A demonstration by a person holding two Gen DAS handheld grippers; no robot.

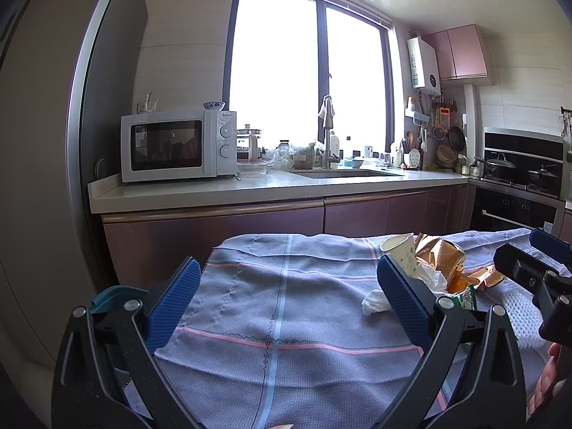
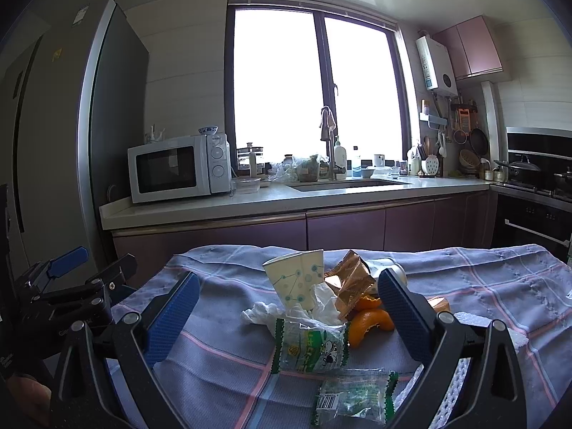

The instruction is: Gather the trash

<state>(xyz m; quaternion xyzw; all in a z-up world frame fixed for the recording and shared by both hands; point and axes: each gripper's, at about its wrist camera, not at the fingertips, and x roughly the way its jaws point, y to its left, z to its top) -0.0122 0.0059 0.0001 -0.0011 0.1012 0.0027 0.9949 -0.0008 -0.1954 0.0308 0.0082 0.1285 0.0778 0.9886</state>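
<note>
Both hand-held grippers, left (image 1: 286, 293) and right (image 2: 287, 307), are wide and hold nothing. Cup (image 2: 298, 279), peel (image 2: 370, 323) and wrappers (image 2: 309, 348) sit on the table (image 2: 500, 286).

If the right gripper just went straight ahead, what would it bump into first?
Probably the green-printed snack wrapper, which lies between the open fingers of the right gripper. Just behind it are the crumpled tissue and the paper cup. Depth is hard to judge in this fisheye view.
</note>
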